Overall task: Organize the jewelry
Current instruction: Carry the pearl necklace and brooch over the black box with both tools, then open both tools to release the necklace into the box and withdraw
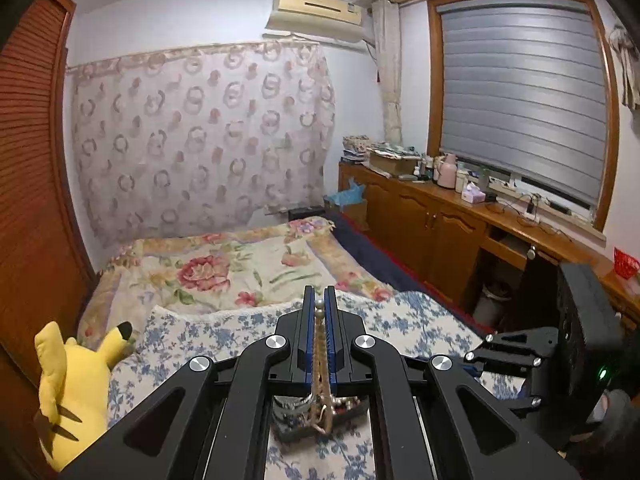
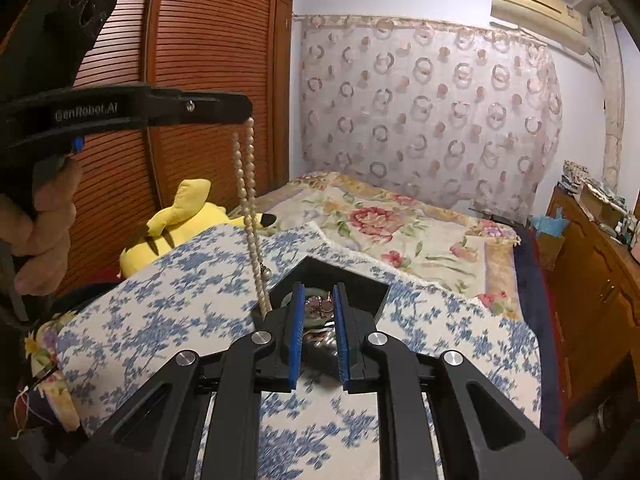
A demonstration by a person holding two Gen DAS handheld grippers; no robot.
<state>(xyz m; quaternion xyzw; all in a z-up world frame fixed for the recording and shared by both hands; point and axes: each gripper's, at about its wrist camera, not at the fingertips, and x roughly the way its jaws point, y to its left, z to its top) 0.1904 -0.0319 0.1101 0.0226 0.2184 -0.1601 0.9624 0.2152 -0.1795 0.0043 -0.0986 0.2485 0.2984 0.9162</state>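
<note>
Left gripper (image 1: 319,300) has its blue ribbed pads pressed together on a pearl necklace (image 2: 250,184), small cream-coloured round beads on a strand; in the right wrist view the strand hangs doubled from the left gripper's tip, long axis close to vertical, leaning a bit to the right as it drops; lower end disappears behind the right gripper's left finger, so I can't tell whether it touches the tray. The side of the left gripper's black plastic body reads "GenRobot.AI" in pale letters. Right gripper (image 2: 319,308) is spread apart with nothing between its pads, hovering just above a black square jewelry tray (image 2: 372,294); inside there's a jumble of metallic bits, coppery and silvery, too blurred to name. Tray sits on a blue floral quilt (image 2: 168,300), soft cotton look; a fuzzy yellow Pikachu plush (image 2: 180,224) lies beside the slatted wooden wardrobe (image 2: 200,40).
</note>
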